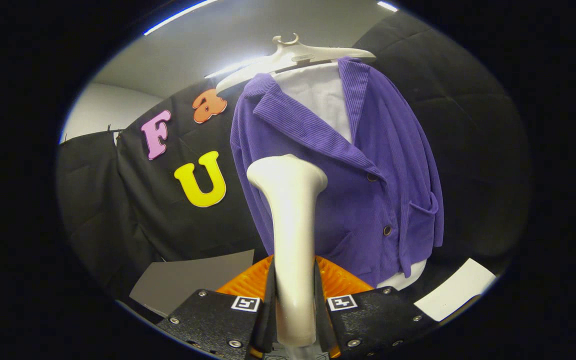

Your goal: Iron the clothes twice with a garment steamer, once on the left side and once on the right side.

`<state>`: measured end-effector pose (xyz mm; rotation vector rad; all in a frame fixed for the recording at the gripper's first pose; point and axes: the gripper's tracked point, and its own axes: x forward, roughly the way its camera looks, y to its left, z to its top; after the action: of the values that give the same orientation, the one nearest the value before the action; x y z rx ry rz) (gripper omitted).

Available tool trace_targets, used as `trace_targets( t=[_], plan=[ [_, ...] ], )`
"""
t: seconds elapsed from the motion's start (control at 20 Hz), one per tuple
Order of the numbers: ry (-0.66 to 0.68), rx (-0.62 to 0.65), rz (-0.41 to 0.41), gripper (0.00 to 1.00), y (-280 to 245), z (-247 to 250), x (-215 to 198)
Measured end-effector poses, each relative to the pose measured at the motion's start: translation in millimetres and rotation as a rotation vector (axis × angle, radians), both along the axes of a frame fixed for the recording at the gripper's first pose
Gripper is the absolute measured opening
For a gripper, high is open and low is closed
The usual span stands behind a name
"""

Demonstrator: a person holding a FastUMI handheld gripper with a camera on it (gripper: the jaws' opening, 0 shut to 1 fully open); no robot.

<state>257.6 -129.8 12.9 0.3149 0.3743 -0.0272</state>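
A purple corduroy jacket [368, 165] hangs over a white shirt [320, 97] on a cream hanger [293, 55], in front of the black booth wall. My gripper [294, 295] is shut on the handle of a cream garment steamer [290, 220], with both fingers pressing its sides. The steamer rises upright between the fingers. Its wide head [287, 172] sits in front of the jacket's left front panel, below the lapel. Whether the head touches the cloth I cannot tell. The jacket's buttons [387, 230] and a patch pocket [420, 220] lie to the right of the steamer.
A grey board [193, 277] lies low to the left of the fingers and a white sheet [455, 295] low to the right. A pale wall [93, 112] and ceiling lights show above the black cloth.
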Motion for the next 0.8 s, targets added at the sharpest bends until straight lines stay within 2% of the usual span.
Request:
trace_targets(
  t=[0.8],
  plan=[
    [0.172,0.012,-0.011,0.35,-4.9,-95.4,-42.6]
  ],
)
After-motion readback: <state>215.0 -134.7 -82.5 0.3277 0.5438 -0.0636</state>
